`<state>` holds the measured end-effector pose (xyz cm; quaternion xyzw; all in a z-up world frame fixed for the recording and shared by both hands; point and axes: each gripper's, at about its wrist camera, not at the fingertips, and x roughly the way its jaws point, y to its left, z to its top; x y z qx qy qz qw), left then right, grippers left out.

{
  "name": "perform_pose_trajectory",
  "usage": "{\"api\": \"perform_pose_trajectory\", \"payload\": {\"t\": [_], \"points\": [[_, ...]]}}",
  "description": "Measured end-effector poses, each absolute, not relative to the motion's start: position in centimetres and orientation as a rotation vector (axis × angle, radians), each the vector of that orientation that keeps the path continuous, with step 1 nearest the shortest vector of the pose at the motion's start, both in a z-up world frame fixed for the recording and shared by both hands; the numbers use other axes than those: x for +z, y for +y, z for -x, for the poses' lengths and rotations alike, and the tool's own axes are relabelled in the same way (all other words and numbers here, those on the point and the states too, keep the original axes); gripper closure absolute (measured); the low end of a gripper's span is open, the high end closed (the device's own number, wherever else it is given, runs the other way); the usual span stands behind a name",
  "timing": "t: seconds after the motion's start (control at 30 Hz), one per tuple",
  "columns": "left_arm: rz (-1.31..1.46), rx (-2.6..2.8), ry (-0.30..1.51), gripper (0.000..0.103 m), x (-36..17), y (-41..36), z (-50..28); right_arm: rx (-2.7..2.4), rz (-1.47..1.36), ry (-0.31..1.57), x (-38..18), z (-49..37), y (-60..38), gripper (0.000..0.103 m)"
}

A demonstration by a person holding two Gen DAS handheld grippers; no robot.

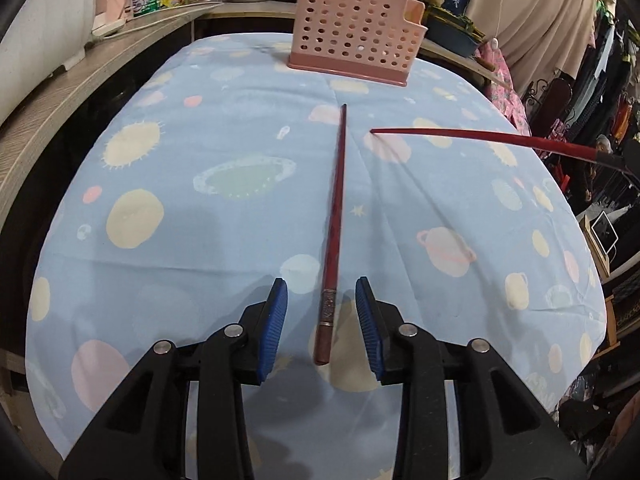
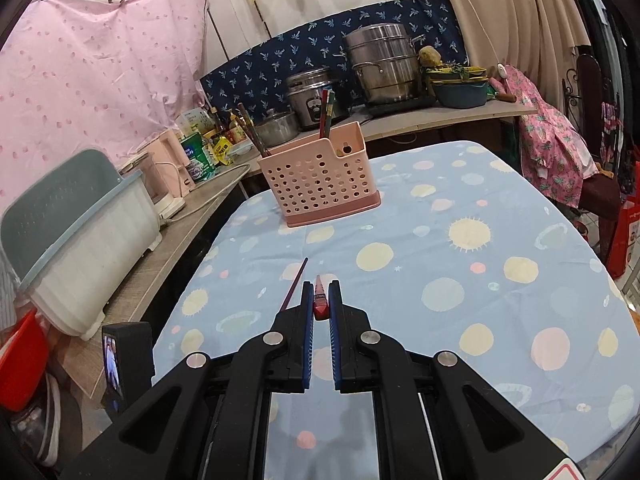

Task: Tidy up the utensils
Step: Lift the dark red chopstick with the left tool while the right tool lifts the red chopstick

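A dark red chopstick [image 1: 334, 232] lies on the blue planet-print tablecloth [image 1: 180, 208], its thick end between the fingers of my open left gripper [image 1: 321, 292]. My right gripper [image 2: 320, 292] is shut on a second red chopstick [image 2: 319, 298]. In the left wrist view that held chopstick [image 1: 472, 136] reaches in from the right, above the cloth. The lying chopstick also shows in the right wrist view [image 2: 295, 285]. A pink perforated utensil holder [image 1: 354, 36] stands at the table's far end. In the right wrist view the holder [image 2: 318, 176] has several chopsticks upright in it.
A wooden counter [image 2: 132, 280] runs along the left with a grey-white dish rack [image 2: 80, 240], a pink kettle and bottles. Steel pots [image 2: 382, 66] and a rice cooker stand on the shelf behind the table. Clothes hang at the right.
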<state>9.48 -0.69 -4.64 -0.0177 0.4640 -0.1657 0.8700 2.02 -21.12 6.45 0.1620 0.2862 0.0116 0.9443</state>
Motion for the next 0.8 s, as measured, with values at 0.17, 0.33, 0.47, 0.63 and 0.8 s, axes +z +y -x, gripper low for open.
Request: {"api": "perform_pose_trajectory", "payload": {"t": [0.17,0.33,0.47,0.63,0.8], "points": [[0.018,-0.360,0.978,0.091,-4.6,-1.1,-9.4,0.024,-0.331,0.590,6.2,-1.9,-21.0,0.096],[0.017,-0.377,0.989,0.096,-4.4,-1.4,-9.1,0.023,-0.331,0.590,6.2,-1.9,-20.9,0.096],[0.032,-0.377,0.961,0.096,-2.7,-1.0,-8.6,0.018,-0.326,0.580,6.5,-1.8,-21.0,0.096],[0.066,-0.382,0.885,0.096,1.4,-0.2,-8.5,0.018,-0.319,0.553,7.7,-2.0,-21.2,0.096],[0.091,-0.393,0.788,0.096,6.7,0.0,-9.2,0.028,-0.313,0.513,9.6,-2.8,-21.4,0.096]]}}
